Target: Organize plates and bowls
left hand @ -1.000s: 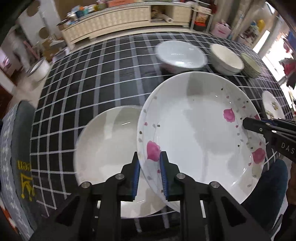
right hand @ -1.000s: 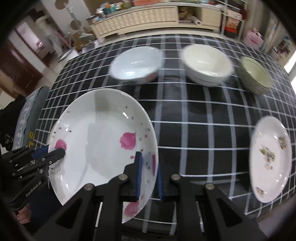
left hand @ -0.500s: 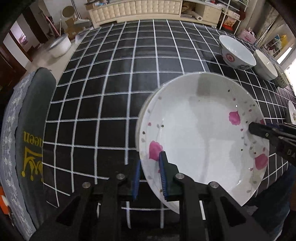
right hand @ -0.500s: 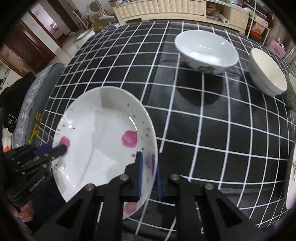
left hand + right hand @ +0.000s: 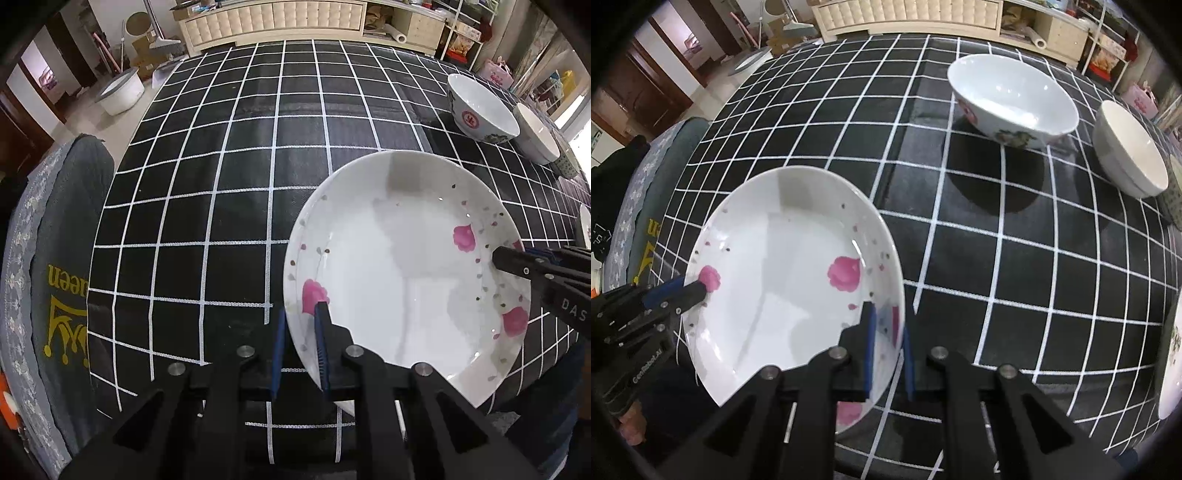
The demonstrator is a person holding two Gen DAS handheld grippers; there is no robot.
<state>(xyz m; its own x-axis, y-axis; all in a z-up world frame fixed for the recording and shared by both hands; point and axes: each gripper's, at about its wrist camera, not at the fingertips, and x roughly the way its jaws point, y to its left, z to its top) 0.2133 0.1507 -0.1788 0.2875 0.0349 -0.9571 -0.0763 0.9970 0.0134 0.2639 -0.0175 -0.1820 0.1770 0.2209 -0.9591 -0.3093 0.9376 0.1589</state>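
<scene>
Left claw closing on pink-flowered plate's left rim, right claw clamped on right rim, near checked surface edge.

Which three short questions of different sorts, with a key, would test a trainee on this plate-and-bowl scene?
1. True or false: only one hand-held gripper holds the flowered plate.
2. Multiple choice: the tablecloth is A) plain red, B) black with white grid lines, C) striped green.
3. Fill in: the bowl with a red emblem stands ____ on the table.

Key:
1. False: the left hand-held gripper and the right hand-held gripper each clamp the plate's rim, on opposite sides.
2. B.
3. Upright.
</scene>
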